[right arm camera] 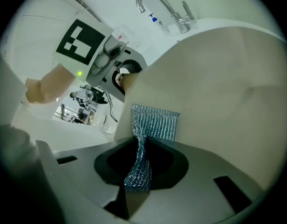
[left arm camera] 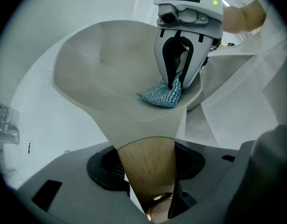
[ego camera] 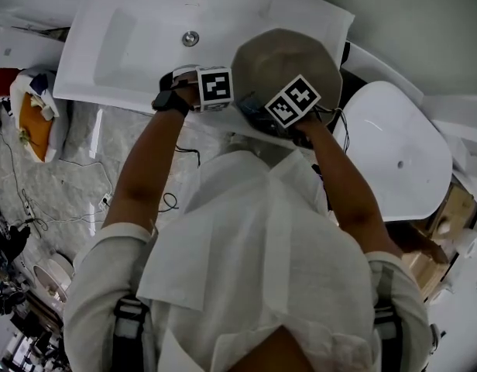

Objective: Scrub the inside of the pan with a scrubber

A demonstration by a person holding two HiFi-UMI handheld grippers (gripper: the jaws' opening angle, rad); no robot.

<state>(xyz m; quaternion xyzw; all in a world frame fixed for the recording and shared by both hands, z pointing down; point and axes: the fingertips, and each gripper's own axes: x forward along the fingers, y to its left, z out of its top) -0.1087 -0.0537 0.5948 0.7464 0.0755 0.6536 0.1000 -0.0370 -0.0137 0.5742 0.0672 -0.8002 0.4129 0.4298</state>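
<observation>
Beige pan [ego camera: 285, 56]: carried by its handle, with the white sink [ego camera: 114, 45] below and beyond the pan.
Handle [left arm camera: 144, 148]: wood-look, running from the pan's rim down between the left fingers.
Left gripper [left arm camera: 150, 171]: fingers clenched on the handle, close to where it meets the pan.
Right gripper [right arm camera: 141, 169]: fingers pinched on one narrow fold of the scrubber, tips down inside the pan.
Scrubber [right arm camera: 155, 120]: teal mesh, free end spread flat against the pan's inner surface, near the handle-side rim.
Stage: judged mid-scrub, most of the pan's inside apparently not yet reached.
Risk, slip: mesh likely to drag out of so thin a pinch under a hard stroke.
Risk, scrape: bare fingertips on the pan's coating if the mesh bunches aside.
Risk, twist: pan gripped at one end only, so a firm push far from the handle could roll it in the left fingers or knock it into the sink.
</observation>
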